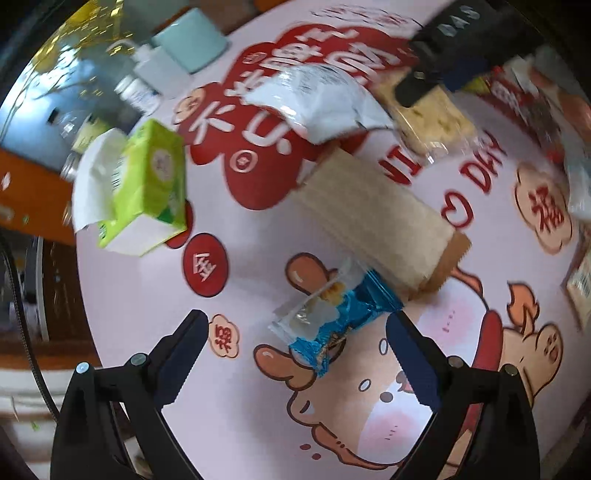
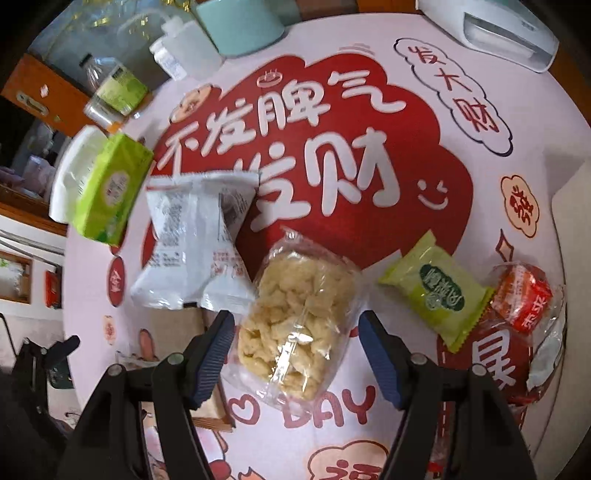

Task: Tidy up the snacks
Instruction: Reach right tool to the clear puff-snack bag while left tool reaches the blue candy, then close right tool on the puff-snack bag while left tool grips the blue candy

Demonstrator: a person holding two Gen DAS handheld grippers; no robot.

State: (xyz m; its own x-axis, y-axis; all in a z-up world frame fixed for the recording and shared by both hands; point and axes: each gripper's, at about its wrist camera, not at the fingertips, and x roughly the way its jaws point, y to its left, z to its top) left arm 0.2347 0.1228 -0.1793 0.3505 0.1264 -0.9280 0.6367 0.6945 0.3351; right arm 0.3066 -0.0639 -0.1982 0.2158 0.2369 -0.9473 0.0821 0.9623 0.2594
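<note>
In the left wrist view my left gripper (image 1: pixel 295 343) is open, its fingers on either side of a blue and clear snack packet (image 1: pixel 332 317) on the pink printed mat (image 1: pixel 240 387). A tan wafer pack (image 1: pixel 373 218) lies just beyond it. In the right wrist view my right gripper (image 2: pixel 295 343) is open around the near end of a clear bag of puffed rice cake (image 2: pixel 295 317). A white snack bag (image 2: pixel 195 243) lies to its left, a green packet (image 2: pixel 439 291) and red packets (image 2: pixel 521 299) to its right. The right gripper also shows at the left view's top (image 1: pixel 417 88).
A green tissue pack (image 1: pixel 147 188) lies at the mat's left side, also in the right wrist view (image 2: pixel 110 188). Bottles (image 2: pixel 114 88), a teal container (image 2: pixel 240 26) and a white device (image 2: pixel 506 33) stand along the far edge. A beige board (image 2: pixel 572 206) lies at the right.
</note>
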